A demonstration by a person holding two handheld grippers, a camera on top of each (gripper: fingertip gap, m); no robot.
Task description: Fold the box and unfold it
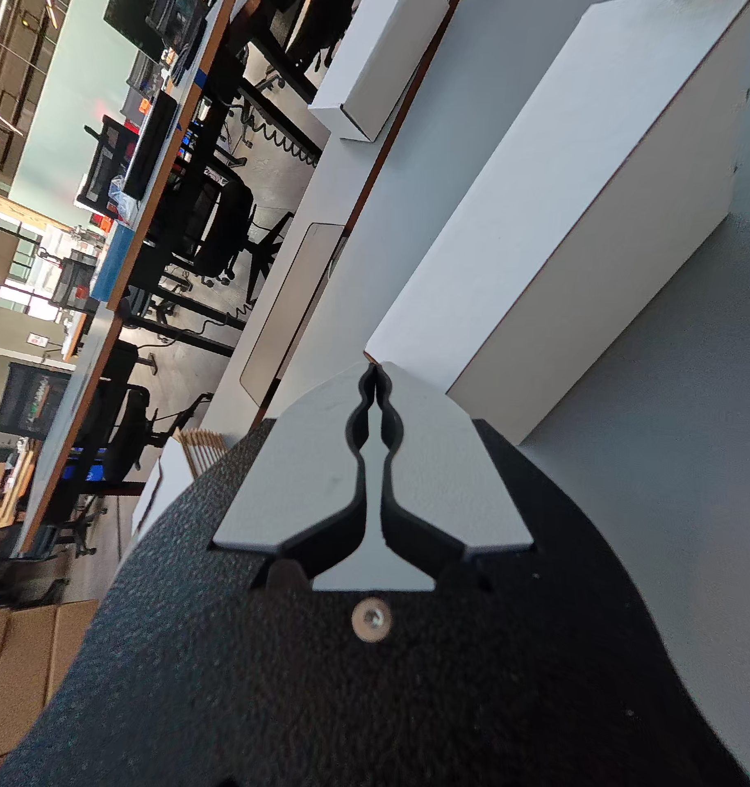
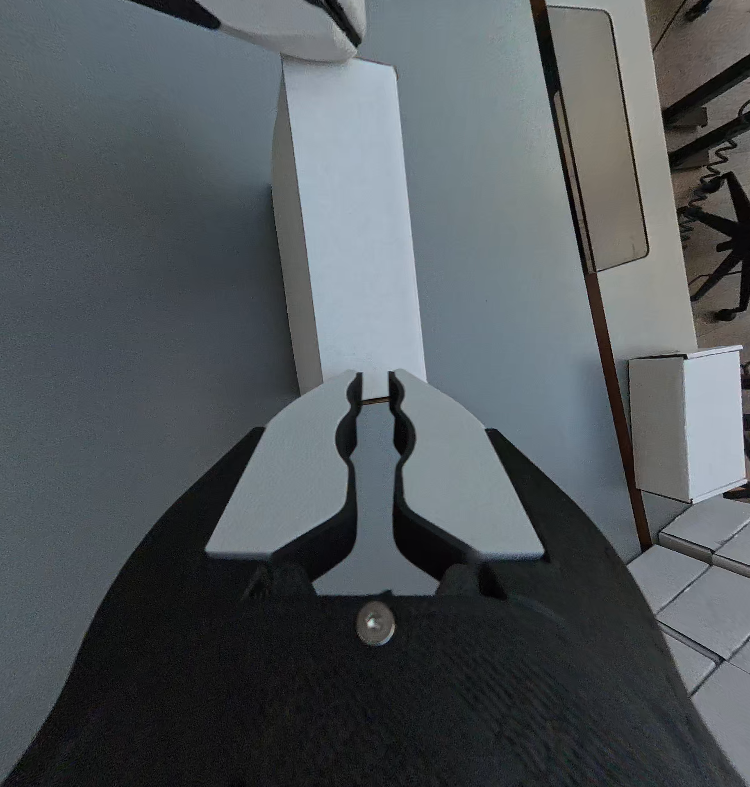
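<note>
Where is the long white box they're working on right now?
The long white box lies on the grey table, straight ahead of the right gripper, whose tips reach its near end. In the left wrist view it stretches away to the right of the left gripper.

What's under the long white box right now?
The long white box lies flat on the grey table, nothing visibly sticking out from beneath it. Its underside and inside are hidden. The right gripper is open at its near end.

Long white cardboard box, assembled and closed; lying flat on the grey table.
</note>
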